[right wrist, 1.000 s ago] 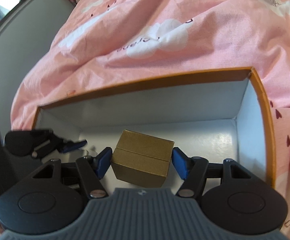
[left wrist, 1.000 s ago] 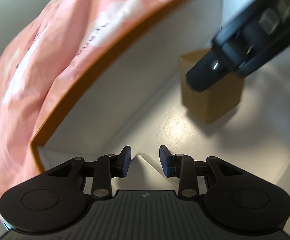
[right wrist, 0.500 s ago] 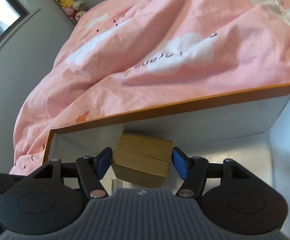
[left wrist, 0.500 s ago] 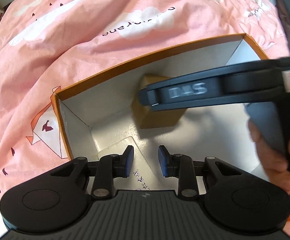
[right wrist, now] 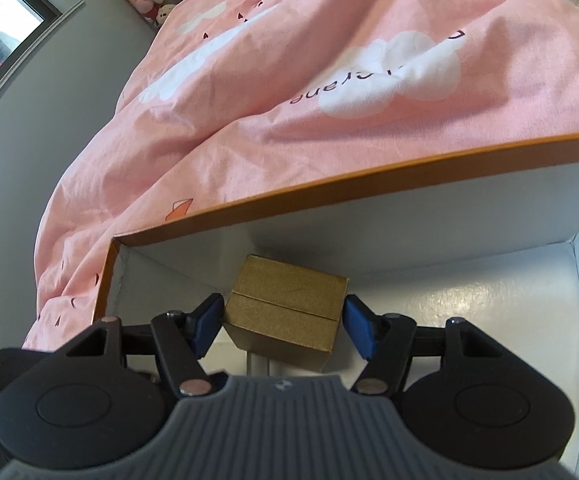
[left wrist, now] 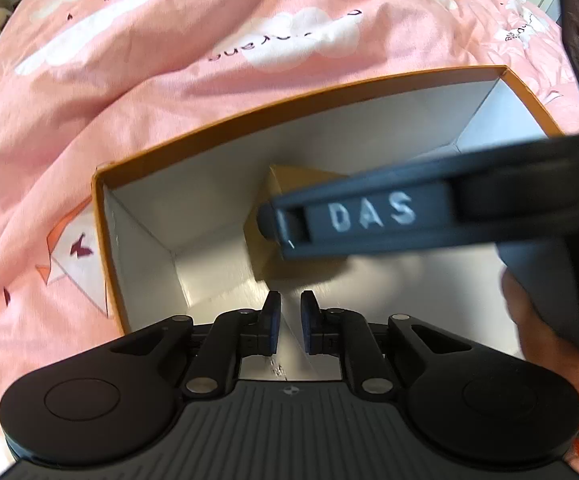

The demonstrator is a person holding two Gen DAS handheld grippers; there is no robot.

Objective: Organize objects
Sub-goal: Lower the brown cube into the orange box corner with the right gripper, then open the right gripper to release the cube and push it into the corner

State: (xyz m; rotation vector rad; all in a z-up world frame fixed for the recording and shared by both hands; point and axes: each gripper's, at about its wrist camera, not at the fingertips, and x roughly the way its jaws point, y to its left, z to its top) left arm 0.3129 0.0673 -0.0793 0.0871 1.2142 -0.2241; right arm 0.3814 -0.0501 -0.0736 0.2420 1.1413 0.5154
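Here right tongs (right wrist: 283,322) clamp the gold box (right wrist: 285,312) inside the orange tray (right wrist: 329,188)

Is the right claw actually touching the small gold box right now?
Touching. In the right wrist view both blue pads of the right claw press the sides of the gold box, which hangs tilted over the orange box's floor.

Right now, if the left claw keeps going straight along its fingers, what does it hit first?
Most likely the white floor of the orange-rimmed box, just ahead of the left claw. A clear plastic piece lies under the tips, so it may touch that first; depth is unclear. The gold box sits further on.
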